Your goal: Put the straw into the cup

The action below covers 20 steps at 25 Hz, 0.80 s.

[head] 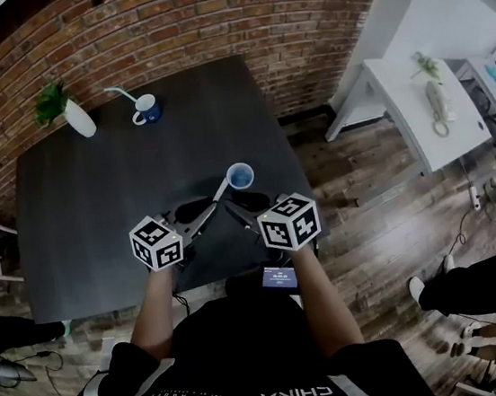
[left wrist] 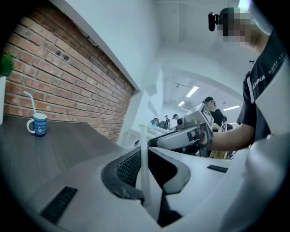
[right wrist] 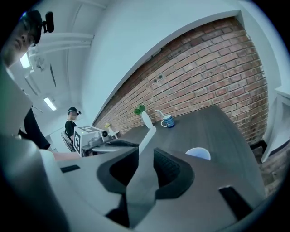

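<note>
A white cup with a blue inside (head: pixel 240 176) stands on the dark table (head: pixel 96 212), just beyond both grippers. A thin white straw (head: pixel 222 189) slants up between them toward the cup. My left gripper (head: pixel 202 218) is shut on the straw (left wrist: pixel 144 158), which stands up between its pads. My right gripper (head: pixel 238 206) meets it from the right and is shut on a flat white strip (right wrist: pixel 144 154), either the same straw or its wrapper. The cup's rim (right wrist: pixel 198 154) peeks over the right jaw. The right gripper (left wrist: pixel 181 136) also shows in the left gripper view.
A blue mug with a straw (head: pixel 146 109) and a white vase with a plant (head: pixel 73 111) stand at the table's far left, near the brick wall. A white table (head: pixel 426 106) stands to the right. People's legs show at the right edge (head: pixel 477 285).
</note>
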Available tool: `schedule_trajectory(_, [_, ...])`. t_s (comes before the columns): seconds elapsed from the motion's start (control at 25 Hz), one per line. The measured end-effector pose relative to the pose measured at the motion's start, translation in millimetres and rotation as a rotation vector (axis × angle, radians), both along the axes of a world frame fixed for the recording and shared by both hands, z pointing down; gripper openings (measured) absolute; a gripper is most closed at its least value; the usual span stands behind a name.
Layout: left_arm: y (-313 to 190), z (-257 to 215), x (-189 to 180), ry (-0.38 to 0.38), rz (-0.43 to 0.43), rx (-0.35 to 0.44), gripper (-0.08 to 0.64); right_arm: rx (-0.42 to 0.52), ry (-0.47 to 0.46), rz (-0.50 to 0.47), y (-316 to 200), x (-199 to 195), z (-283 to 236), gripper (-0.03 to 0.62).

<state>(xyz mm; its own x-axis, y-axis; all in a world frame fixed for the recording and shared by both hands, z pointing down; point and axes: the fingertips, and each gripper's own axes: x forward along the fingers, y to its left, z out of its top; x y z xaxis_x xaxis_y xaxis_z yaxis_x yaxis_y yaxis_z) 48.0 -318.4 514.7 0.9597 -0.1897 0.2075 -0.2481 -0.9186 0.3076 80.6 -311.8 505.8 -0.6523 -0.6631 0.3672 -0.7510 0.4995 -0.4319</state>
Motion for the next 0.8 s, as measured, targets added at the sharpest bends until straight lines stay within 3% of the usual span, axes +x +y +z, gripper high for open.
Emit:
schedule_trajectory(0.36, [20.9, -19.9, 13.2, 0.083, 0.085, 0.023, 0.049, 0.033, -0.191, 0.049, -1.5, -0.6, -29.6, 0.077])
schedule_trajectory(0.8, [27.6, -22.8, 21.5, 0.134, 0.093, 0.028, 0.051, 0.042, -0.246, 0.081, 1.5, 4.3, -34.8, 0.049])
